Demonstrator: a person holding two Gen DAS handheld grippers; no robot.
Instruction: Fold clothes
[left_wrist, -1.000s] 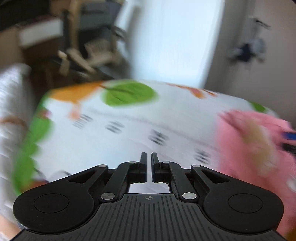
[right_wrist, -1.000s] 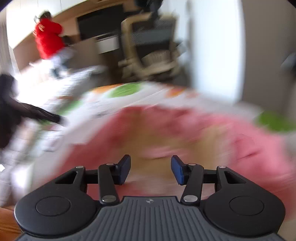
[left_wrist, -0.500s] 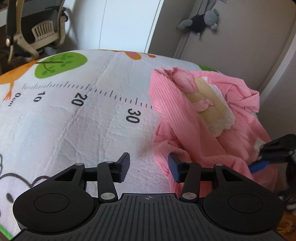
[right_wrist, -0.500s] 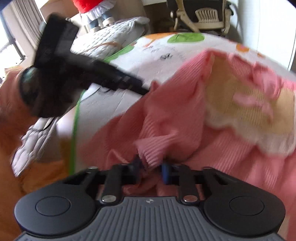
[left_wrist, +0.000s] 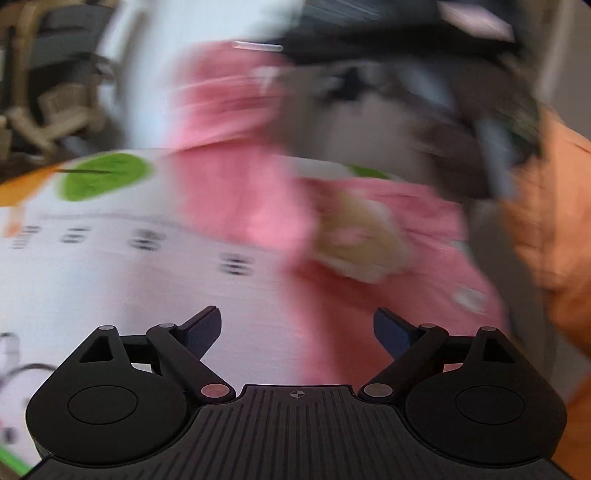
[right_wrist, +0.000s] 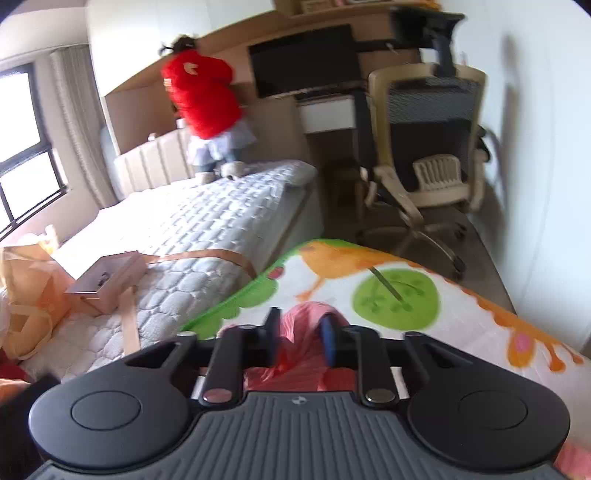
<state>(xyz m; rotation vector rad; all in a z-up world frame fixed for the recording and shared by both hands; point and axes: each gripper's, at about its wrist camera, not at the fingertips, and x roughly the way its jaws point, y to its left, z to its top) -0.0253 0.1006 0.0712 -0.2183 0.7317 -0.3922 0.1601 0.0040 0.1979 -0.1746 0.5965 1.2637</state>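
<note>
A pink ribbed garment with a cream patch lies partly on the printed mat, and one part of it is lifted high; the left wrist view is blurred. My left gripper is open and empty, just short of the garment's near edge. My right gripper is shut on a bunch of the pink garment and holds it above the mat. The blurred dark shape at the top right of the left wrist view is the right gripper.
A quilted bed with a small box stands left of the mat. An office chair and a desk stand beyond it. A person in a red top is at the far end of the bed.
My right gripper has lifted the pinched garment up off the mat and now faces the room. My left gripper has opened wider and swung; its view has blurred.
</note>
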